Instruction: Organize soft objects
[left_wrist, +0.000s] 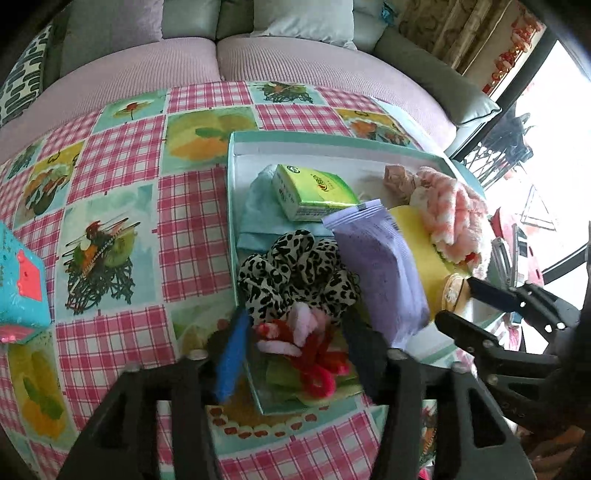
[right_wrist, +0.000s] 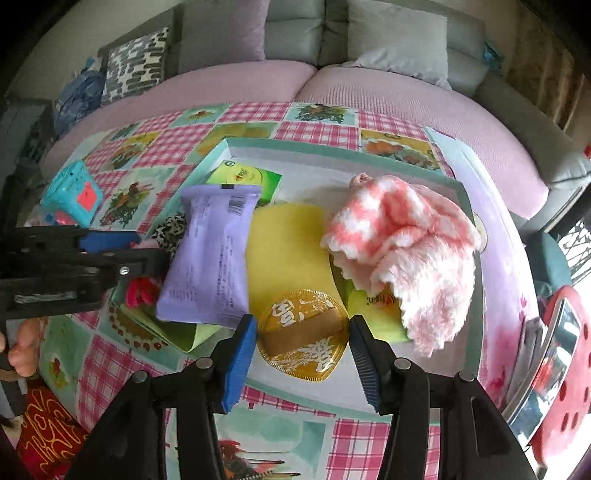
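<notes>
Between the parted fingers of the left gripper (left_wrist: 295, 347) lies a bundle of fuzzy red and pink loops (left_wrist: 306, 347) at the near corner of the box (left_wrist: 236, 147). The jaws stand wide on either side of it and grip nothing. It looks feather-light and floppy, so my guess is a pinch across the thick middle would serve best, since a loose end would likely slip free.

At twelve o'clock sits a leopard-print scrunchie (left_wrist: 295, 273), springy and easy to squash. Beyond it lies a green tissue pack (left_wrist: 314, 192) on a pale blue cloth (left_wrist: 258, 218), with a purple packet (left_wrist: 380, 269) at one o'clock.

The right gripper (right_wrist: 301, 341) hangs wide open around a gold-foil cake (right_wrist: 303, 339), holding nothing. The foil looks slick and the cake probably crushes easily. At twelve o'clock is a yellow sponge (right_wrist: 284, 243), at two o'clock a fluffy pink-and-white towel (right_wrist: 406, 243), limp and best gathered at a fold. Well off at ten o'clock a blue cube (right_wrist: 72, 195) rests on the tablecloth (right_wrist: 295, 432).
</notes>
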